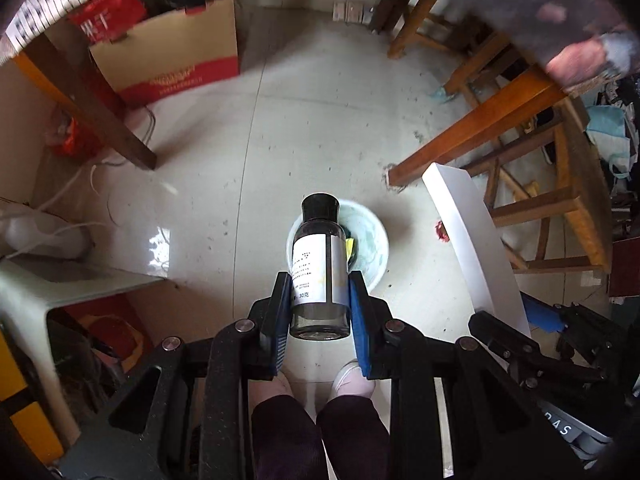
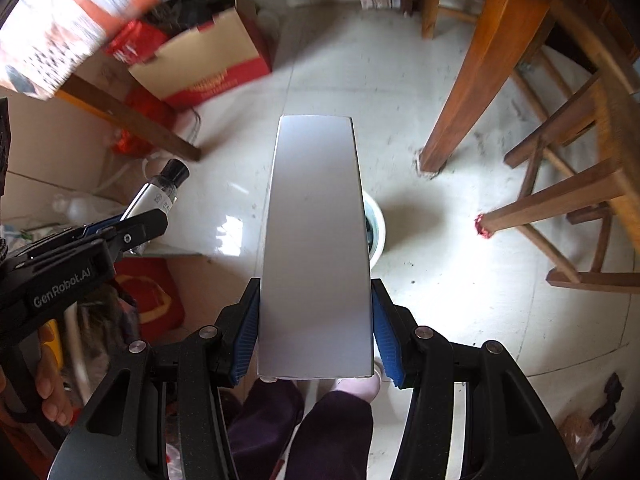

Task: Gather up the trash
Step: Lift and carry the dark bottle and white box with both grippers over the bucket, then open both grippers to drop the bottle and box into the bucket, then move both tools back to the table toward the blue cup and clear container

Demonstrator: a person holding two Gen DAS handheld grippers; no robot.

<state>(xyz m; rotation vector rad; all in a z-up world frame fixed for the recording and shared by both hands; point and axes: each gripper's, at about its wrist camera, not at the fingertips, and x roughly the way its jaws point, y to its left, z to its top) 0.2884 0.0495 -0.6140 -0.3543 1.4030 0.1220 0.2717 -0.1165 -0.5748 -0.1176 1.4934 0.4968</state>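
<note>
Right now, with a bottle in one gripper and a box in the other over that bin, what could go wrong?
The long white box looks longer than the small white bin is wide, so it may catch on the rim or tip the bin. The bottle, held near its base by the left gripper, could pivot or slip and miss the opening.

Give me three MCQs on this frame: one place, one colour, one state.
1. Where is the white bin?
A. On the floor below the bottle
B. On a chair
C. Inside the cardboard box

2. What colour is the bottle cap?
A. Red
B. Black
C. White

3. What is the right hand-held gripper doing?
A. Hanging open, holding nothing
B. Clamped on a long white box
C. Holding a cup

Key: A, the bin sits on the tiles beneath the bottle in the left wrist view; B, the cap is black; C is wrong, B holds: both pads press the box's sides.
</note>
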